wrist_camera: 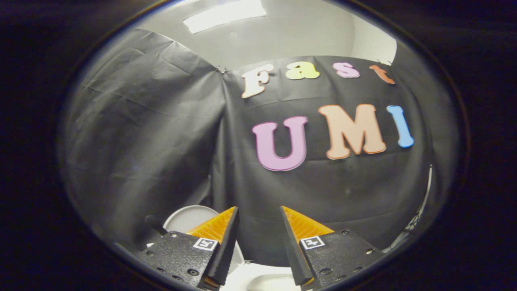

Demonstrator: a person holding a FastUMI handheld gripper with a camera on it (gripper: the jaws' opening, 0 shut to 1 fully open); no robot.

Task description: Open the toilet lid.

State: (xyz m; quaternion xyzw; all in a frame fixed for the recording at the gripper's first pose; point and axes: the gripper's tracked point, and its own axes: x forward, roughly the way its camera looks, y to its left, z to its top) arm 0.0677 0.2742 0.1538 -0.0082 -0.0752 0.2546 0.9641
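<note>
looking along the gripper (258,214), we see its two fingers standing apart with nothing between them, only open air and the black cloth wall (161,133) beyond. the toilet lid (188,218) shows as one white rounded shape low down, just behind the left finger (220,226), which hides part of it. we cannot tell whether the lid stands upright or lies flat. more white of the toilet (258,277) shows beneath the fingers, in the gap near their bases. neither finger touches the lid as far as we can see. we count one lid, two fingers, and one bright ceiling light (224,14) high above the cloth.
</note>
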